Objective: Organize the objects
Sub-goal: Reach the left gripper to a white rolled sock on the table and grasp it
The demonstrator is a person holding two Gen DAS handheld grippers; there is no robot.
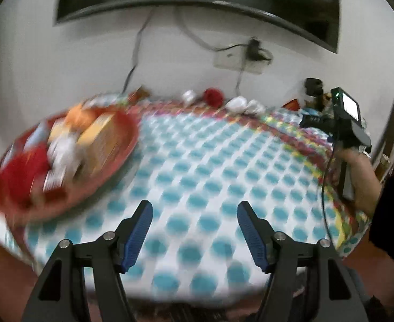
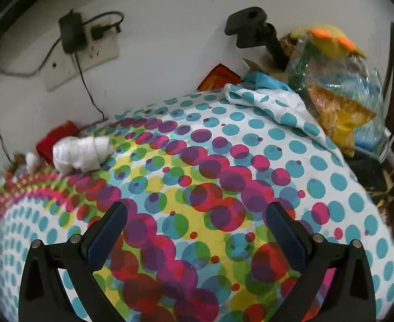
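Note:
In the left wrist view, a red round tray [image 1: 122, 155] at the left holds a red ball, white bundles and a yellow box, all blurred. My left gripper [image 1: 194, 209] stands open over the dotted tablecloth [image 1: 210, 166], nothing between its fingers. Far back lie a red yarn ball [image 1: 213, 96] and white bundles [image 1: 240, 104]. The right gripper's body [image 1: 349, 123] shows at the right, held by a hand. In the right wrist view, my right gripper [image 2: 197, 212] is wide open above the cloth, empty. A white wrapped bundle [image 2: 81, 153] and a red thing [image 2: 55, 136] lie at the far left.
A clear plastic bag [image 2: 339, 88] of yellow and orange items sits at the back right beside a black stand [image 2: 253, 29]. A wall socket with a charger [image 2: 73, 32] and cables is behind the table. The cloth folds up at the back right [image 2: 277, 104].

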